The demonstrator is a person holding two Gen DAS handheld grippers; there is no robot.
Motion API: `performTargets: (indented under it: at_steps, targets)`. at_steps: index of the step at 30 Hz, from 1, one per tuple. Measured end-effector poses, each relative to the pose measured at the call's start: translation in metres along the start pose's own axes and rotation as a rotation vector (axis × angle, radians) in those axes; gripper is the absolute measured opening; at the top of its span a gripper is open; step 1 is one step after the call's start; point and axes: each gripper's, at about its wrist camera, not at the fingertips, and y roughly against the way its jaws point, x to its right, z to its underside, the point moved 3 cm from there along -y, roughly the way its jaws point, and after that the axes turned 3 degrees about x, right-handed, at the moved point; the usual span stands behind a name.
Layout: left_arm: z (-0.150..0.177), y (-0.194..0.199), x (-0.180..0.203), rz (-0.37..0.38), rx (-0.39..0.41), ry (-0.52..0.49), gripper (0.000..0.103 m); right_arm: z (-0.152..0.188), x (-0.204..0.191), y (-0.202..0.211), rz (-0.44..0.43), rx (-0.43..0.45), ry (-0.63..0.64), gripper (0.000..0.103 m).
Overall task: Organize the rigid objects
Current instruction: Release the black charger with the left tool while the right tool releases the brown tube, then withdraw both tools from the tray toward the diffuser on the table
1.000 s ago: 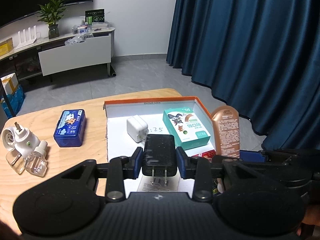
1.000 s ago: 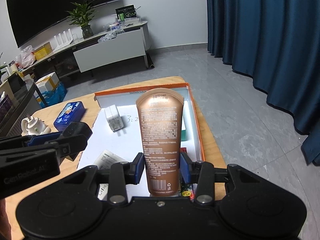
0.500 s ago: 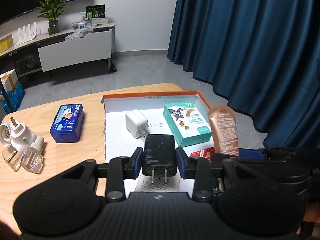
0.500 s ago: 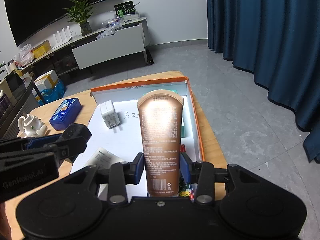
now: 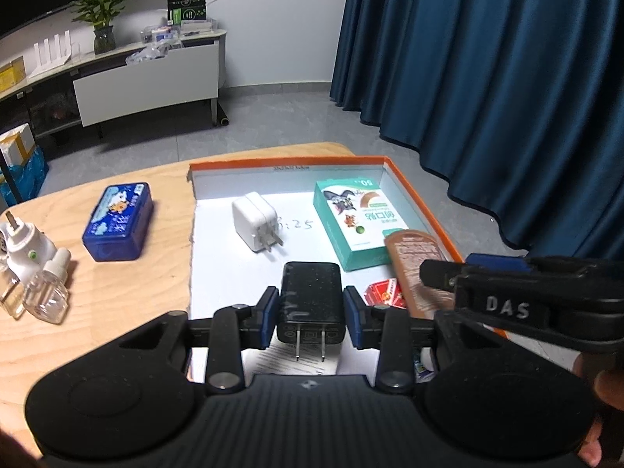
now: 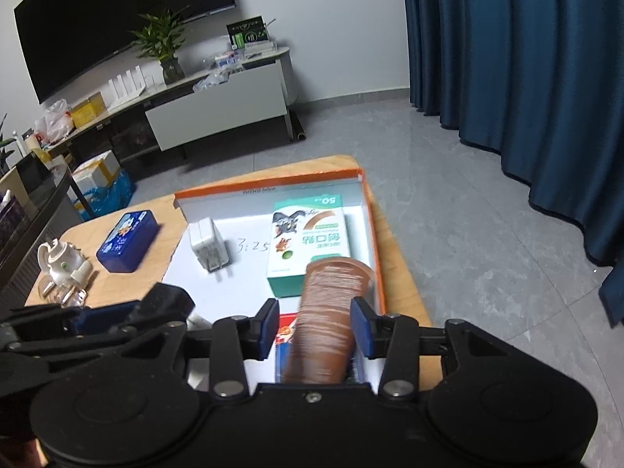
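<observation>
Brown tube (image 6: 325,312) is motion-blurred, print unreadable; its lower end is hidden behind the right hand-held gripper (image 6: 315,325). Red pack (image 5: 384,292) beside the tube mostly covered, label too small to read. Paper sheet (image 5: 294,362) under the black charger (image 5: 310,304) partly hidden. Clear bottles (image 5: 37,292) cut by left edge.

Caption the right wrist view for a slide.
Right claw opening around a brown tube over the orange tray.
</observation>
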Motion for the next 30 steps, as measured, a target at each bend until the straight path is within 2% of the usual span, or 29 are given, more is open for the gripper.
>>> performTargets:
  at_steps: [9, 10, 12, 14, 19, 24, 30]
  targets:
    - [0.014, -0.006, 0.022, 0.046, -0.045, -0.018, 0.038, 0.0, 0.008, 0.019, -0.01, 0.036, 0.009, 0.059]
    - [0.014, -0.005, 0.023, 0.046, -0.044, -0.02, 0.041, 0.0, 0.008, 0.021, -0.01, 0.038, 0.01, 0.059]
    - [0.014, -0.001, 0.023, 0.042, -0.037, -0.021, 0.059, -0.001, 0.006, 0.023, -0.015, 0.043, 0.011, 0.06]
    - [0.012, 0.004, 0.021, 0.035, -0.024, -0.019, 0.06, -0.002, 0.003, 0.025, -0.019, 0.047, 0.015, 0.062]
    - [0.007, 0.015, 0.003, 0.002, -0.007, 0.007, 0.06, -0.002, -0.011, 0.027, -0.038, 0.048, 0.03, 0.068]
    - [0.006, 0.029, -0.021, -0.049, 0.009, -0.002, 0.062, -0.001, -0.037, 0.023, -0.073, 0.043, 0.043, 0.07]
    - [0.01, 0.041, -0.058, -0.095, 0.008, 0.036, 0.062, 0.0, -0.07, 0.015, -0.112, 0.029, 0.067, 0.071]
